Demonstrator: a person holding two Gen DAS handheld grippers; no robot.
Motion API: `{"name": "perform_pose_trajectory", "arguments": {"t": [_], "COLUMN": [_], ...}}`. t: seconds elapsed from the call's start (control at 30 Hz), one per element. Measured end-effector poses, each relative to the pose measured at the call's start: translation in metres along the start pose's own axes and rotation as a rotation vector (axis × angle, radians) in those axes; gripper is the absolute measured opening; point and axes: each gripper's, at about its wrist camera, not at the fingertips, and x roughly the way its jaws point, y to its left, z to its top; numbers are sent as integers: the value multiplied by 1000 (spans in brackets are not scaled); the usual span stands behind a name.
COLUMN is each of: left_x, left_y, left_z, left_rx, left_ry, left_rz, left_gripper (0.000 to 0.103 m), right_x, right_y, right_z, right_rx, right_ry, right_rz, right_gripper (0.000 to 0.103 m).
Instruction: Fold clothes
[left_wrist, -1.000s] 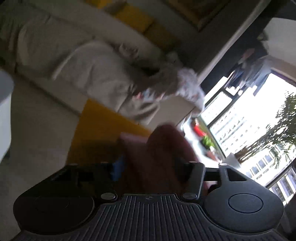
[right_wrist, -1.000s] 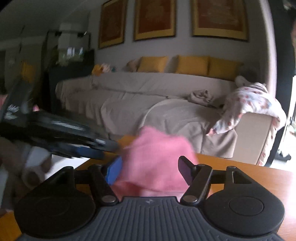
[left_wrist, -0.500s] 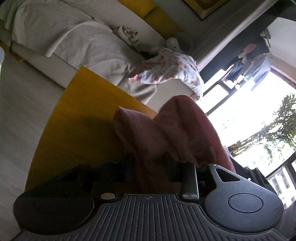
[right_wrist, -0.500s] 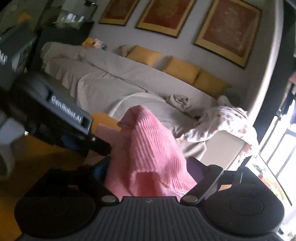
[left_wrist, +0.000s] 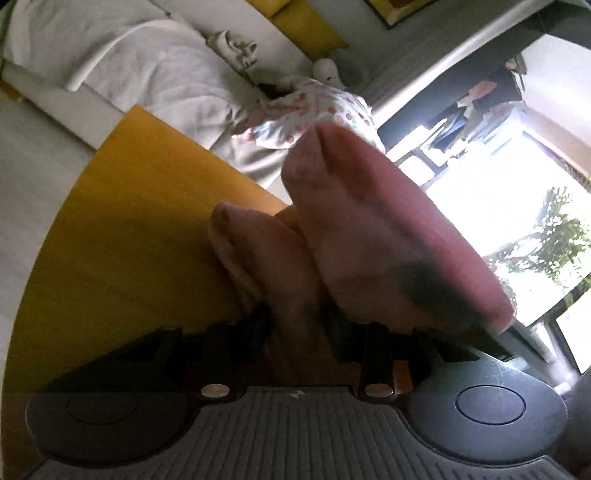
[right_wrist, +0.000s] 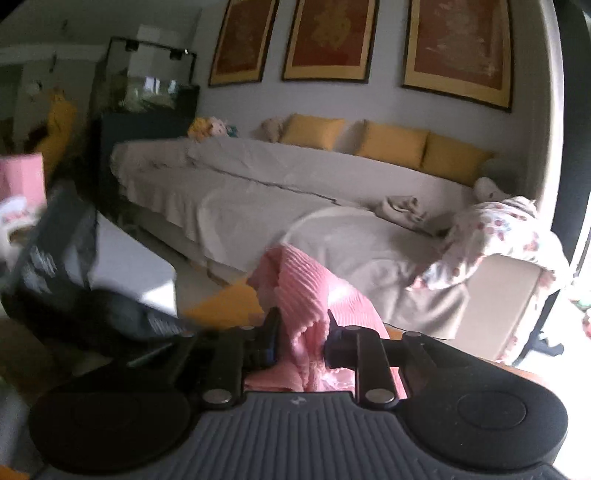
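Both jaws have narrowed since earlier: left hand-held gripper (left_wrist: 295, 325) pinches the pink garment (left_wrist: 369, 236) above the yellow surface (left_wrist: 140, 221); right hand-held gripper (right_wrist: 299, 332) is closing on it to lift for folding.

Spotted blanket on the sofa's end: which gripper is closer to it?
Right, probably. The right gripper, jaws closing on the pink cloth, has the spotted blanket ahead to its right; the left gripper sits off on its other side.
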Motion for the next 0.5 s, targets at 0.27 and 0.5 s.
{"name": "perform_pose_trajectory", "arguments": {"t": [0.27,0.5], "left_x": [-71,-39], "left_y": [-14,-51], "left_z": [28,36], "left_rx": [-2,165], "left_ry": [-191,-86], "left_rz": [-24,19], "left_gripper": [46,55], "right_x": [23,-9], "right_y": [65,33], "right_z": [-28,-12], "right_rx": [-428,-178], "right_ry": [61,49], "right_rz": [-133,62], "right_gripper": [41,68]}}
